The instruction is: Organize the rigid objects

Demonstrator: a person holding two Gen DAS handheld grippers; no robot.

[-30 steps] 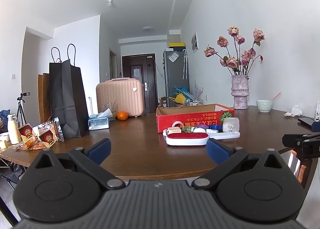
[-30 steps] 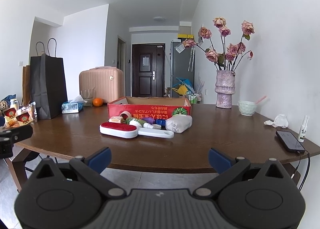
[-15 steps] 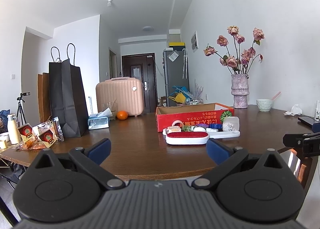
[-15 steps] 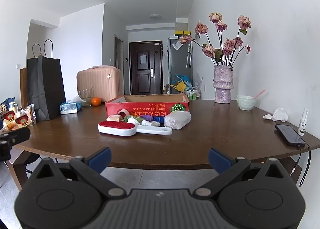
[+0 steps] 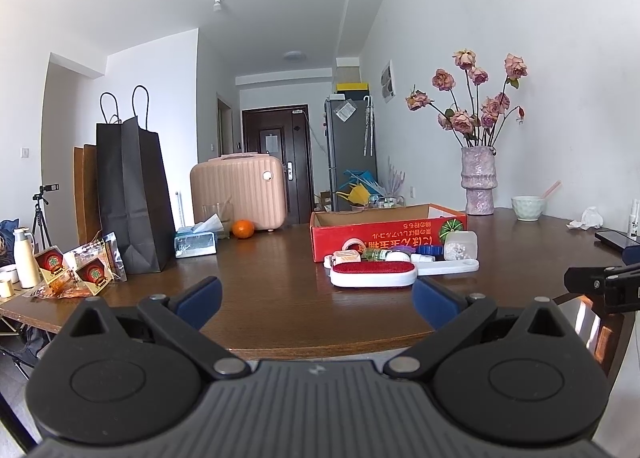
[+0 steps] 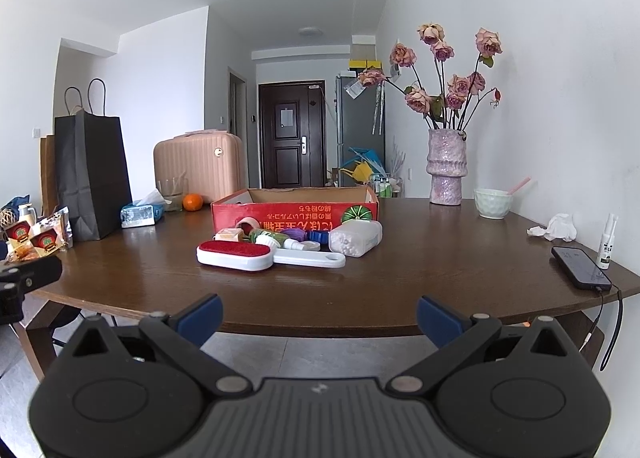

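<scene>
Left gripper [image 5: 315,296] wide open, holding nothing, level with the table [image 5: 272,278] near edge. Right gripper [image 6: 318,318] same: spread wide, empty, short of the edge. Lint brush [image 6: 235,255] at 12 o'clock from the right gripper, lying flat, long axis left-right, red pad up; its white handle [image 6: 310,258] points toward 3 o'clock. Just behind it, a huddle of small bottles [image 6: 280,238] and a clear bead box [image 6: 355,238]. Behind those, an open red cardboard box [image 6: 294,213]. Phone [image 6: 581,267] at 2 o'clock near the table's right edge.
</scene>
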